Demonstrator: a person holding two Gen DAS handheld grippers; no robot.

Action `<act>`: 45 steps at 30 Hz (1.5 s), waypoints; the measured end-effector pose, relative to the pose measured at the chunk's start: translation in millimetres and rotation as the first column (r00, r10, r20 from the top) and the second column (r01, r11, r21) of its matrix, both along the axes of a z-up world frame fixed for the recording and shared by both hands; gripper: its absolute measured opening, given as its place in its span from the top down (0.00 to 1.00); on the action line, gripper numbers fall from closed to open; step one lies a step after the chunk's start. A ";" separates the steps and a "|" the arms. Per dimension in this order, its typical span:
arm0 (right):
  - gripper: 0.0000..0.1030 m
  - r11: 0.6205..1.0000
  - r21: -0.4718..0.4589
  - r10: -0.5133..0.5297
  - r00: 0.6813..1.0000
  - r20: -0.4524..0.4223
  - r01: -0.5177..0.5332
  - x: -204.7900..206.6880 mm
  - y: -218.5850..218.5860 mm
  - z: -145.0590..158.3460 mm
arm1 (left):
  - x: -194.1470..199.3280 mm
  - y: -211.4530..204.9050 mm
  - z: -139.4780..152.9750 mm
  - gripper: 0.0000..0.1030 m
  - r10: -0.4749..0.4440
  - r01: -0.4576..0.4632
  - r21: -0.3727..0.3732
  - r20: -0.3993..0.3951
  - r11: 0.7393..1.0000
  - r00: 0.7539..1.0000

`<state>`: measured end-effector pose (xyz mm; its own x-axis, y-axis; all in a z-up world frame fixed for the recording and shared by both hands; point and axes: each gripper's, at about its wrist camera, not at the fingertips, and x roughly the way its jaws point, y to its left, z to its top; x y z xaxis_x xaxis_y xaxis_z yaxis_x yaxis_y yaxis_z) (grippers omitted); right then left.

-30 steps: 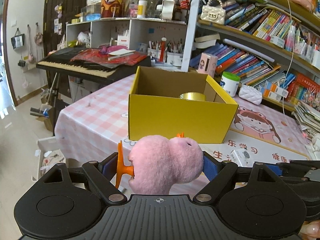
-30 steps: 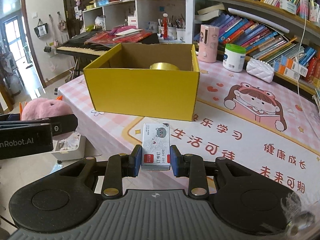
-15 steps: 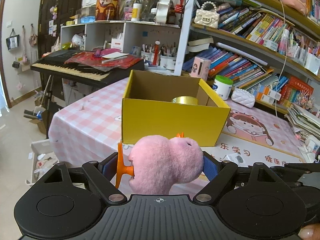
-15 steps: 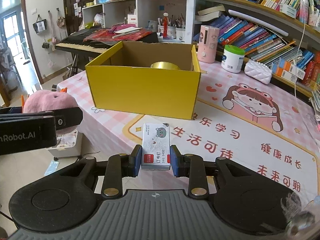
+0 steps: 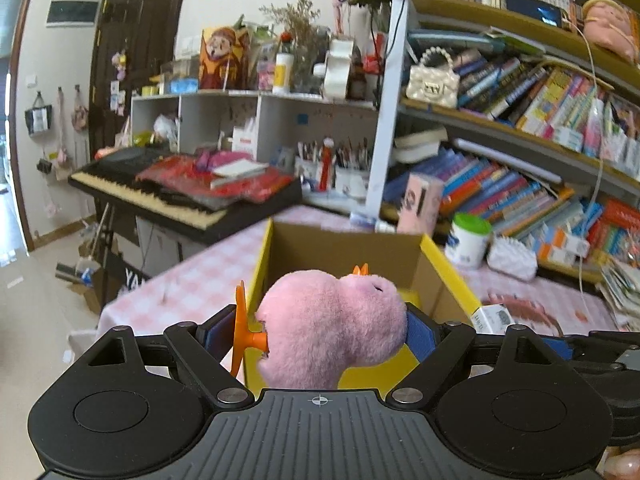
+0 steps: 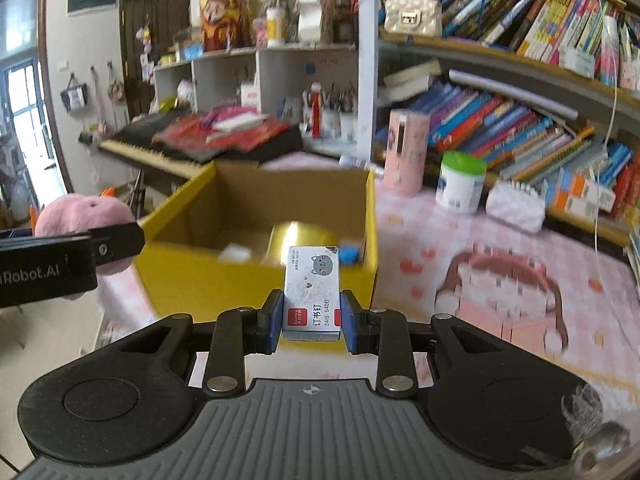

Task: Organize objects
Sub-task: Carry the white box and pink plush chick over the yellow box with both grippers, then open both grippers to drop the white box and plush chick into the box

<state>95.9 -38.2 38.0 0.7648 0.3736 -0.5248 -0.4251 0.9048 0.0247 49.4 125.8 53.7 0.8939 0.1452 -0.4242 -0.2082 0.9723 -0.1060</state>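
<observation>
My left gripper (image 5: 320, 330) is shut on a pink plush toy (image 5: 332, 324) with orange feet, held just before the near wall of the open yellow cardboard box (image 5: 448, 276). My right gripper (image 6: 311, 318) is shut on a small white staple box (image 6: 312, 286) with a cat picture, held above the near rim of the yellow box (image 6: 200, 280). Inside the box lie a gold tape roll (image 6: 296, 236) and small white and blue items. The plush (image 6: 80, 212) and left gripper show at the left of the right wrist view.
The box stands on a pink checked tablecloth (image 6: 500, 280) with a cartoon girl mat. Behind it are a pink tube (image 6: 406, 152), a white jar with green lid (image 6: 460, 184), a white pouch (image 6: 516, 206), bookshelves and a keyboard (image 5: 168, 196) at the left.
Both grippers have moved forward and up toward the yellow box, so its inside now shows. Each keeps its hold on its object.
</observation>
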 end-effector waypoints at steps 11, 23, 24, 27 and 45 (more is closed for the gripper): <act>0.73 0.999 0.008 0.039 0.999 0.026 -0.039 87.2 9.0 7.2 | 77.5 -11.9 -16.5 0.17 0.040 -0.036 0.092 -0.040 0.995 0.998; 0.73 0.994 -0.016 0.105 0.994 -0.030 -0.106 141.2 25.9 -11.1 | 124.1 -23.8 -55.5 0.17 0.046 -0.013 0.180 -0.185 0.984 0.982; 0.73 0.993 -0.019 0.113 0.993 -0.039 -0.114 145.3 27.5 -12.5 | 126.0 -24.2 -57.7 0.17 0.046 -0.010 0.184 -0.193 0.983 0.980; 0.73 0.989 -0.035 0.141 0.988 -0.062 -0.144 154.4 33.4 -17.7 | 131.3 -25.4 -62.4 0.16 0.049 -0.008 0.189 -0.213 0.982 0.976; 0.73 0.962 -0.056 0.261 0.961 -0.092 -0.267 177.0 60.1 -22.6 | 132.8 -32.4 -56.7 0.09 0.059 -0.019 0.217 -0.180 0.976 0.982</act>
